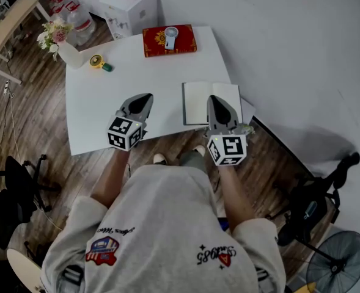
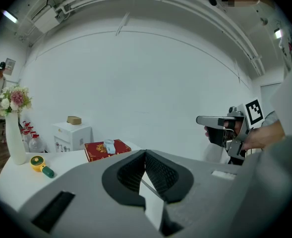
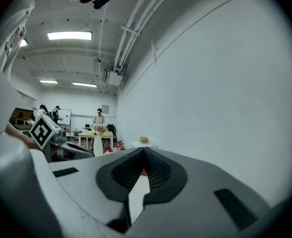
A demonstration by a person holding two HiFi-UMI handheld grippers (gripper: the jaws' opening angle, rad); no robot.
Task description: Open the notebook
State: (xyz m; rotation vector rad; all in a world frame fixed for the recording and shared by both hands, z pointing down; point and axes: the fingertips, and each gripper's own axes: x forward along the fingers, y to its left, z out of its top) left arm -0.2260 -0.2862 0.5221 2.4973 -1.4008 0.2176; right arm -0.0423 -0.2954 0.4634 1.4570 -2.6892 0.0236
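The notebook point(image 1: 195, 101) lies at the right front of the white table point(image 1: 94, 108), white pages facing up, a grey flap sticking out at its right. My right gripper point(image 1: 213, 97) hovers over its right half, jaws shut with nothing between them; in the right gripper view the tips point(image 3: 145, 150) meet and point level across the room. My left gripper point(image 1: 146, 95) is held over the table to the left of the notebook, also shut and empty, its tips point(image 2: 145, 152) closed. The right gripper point(image 2: 220, 125) shows in the left gripper view too.
A red book point(image 1: 169, 40) with a small white device on it lies at the table's far edge. A vase of flowers point(image 1: 60, 41) and a yellow tape measure point(image 1: 97, 61) sit far left. A white box point(image 1: 131, 8) stands behind the table.
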